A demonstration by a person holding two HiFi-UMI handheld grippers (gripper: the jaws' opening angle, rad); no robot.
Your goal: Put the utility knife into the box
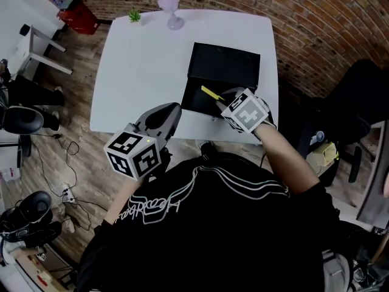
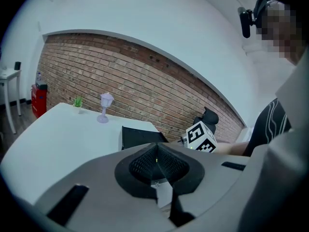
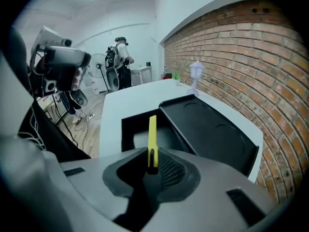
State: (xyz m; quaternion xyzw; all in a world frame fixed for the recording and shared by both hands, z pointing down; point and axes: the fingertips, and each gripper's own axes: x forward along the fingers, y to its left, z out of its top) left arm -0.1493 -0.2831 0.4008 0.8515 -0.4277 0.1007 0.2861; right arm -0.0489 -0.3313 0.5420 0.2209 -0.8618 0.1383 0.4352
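right gripper (image 3: 152,167) — pinching yellow utility knife (image 3: 152,137), open black box (image 3: 140,129) just ahead below it | left gripper (image 2: 157,162) — pressed together, empty, bench (image 2: 63,139) ahead

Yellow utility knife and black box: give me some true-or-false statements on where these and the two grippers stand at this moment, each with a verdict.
1. The right gripper is shut on the slim yellow utility knife. True.
2. The knife lies on the floor of the black rectangular box. False: it is clamped in the right gripper's jaws, pointing over the open box.
3. The left gripper grips the box's lid. False: its jaws are together on nothing, near the white table's near edge, apart from the box.
4. A pale purple stemmed cup stands at the table's far edge. True.
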